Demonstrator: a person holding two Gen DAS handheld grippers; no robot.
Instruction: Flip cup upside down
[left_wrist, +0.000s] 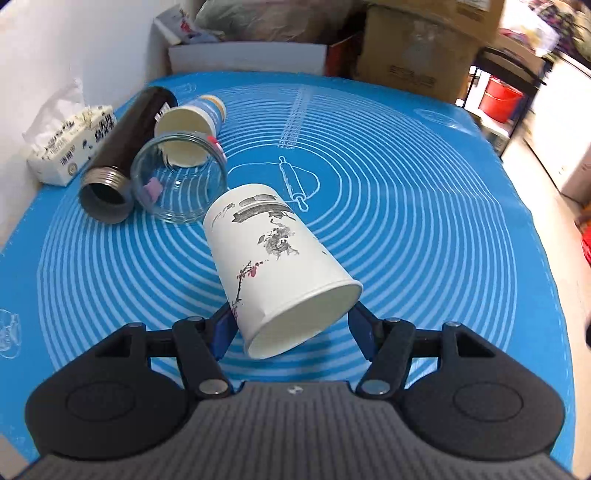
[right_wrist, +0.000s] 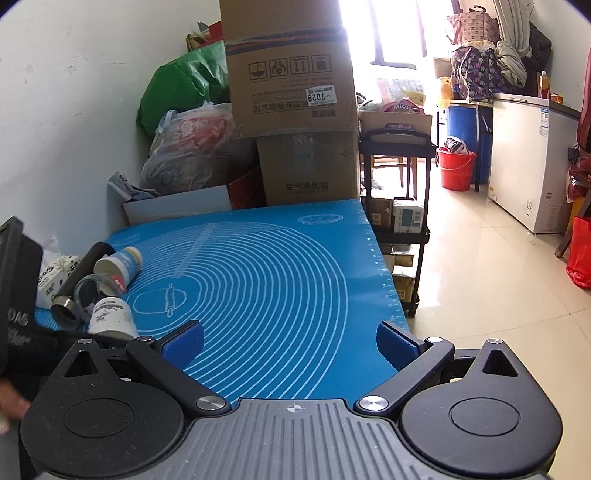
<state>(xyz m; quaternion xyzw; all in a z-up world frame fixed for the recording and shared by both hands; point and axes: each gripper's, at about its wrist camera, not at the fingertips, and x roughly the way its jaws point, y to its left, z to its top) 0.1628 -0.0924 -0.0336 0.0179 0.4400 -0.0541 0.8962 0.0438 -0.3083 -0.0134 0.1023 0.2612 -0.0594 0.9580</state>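
A white paper cup (left_wrist: 275, 266) with grey and pink ink prints is held tilted above the blue mat (left_wrist: 406, 221), its open mouth toward the camera and its base pointing away. My left gripper (left_wrist: 291, 328) is shut on the cup near its rim, one blue pad on each side. In the right wrist view the same cup (right_wrist: 110, 317) shows at the far left. My right gripper (right_wrist: 290, 341) is open and empty above the mat (right_wrist: 277, 266).
On the mat's left lie a black flask (left_wrist: 125, 147), a glass jar (left_wrist: 181, 177) and a blue-and-white paper cup (left_wrist: 192, 122), all on their sides. A tissue pack (left_wrist: 62, 147) sits by the wall. Cardboard boxes (right_wrist: 295, 110) stand behind the table, a black cart (right_wrist: 399, 221) beside it.
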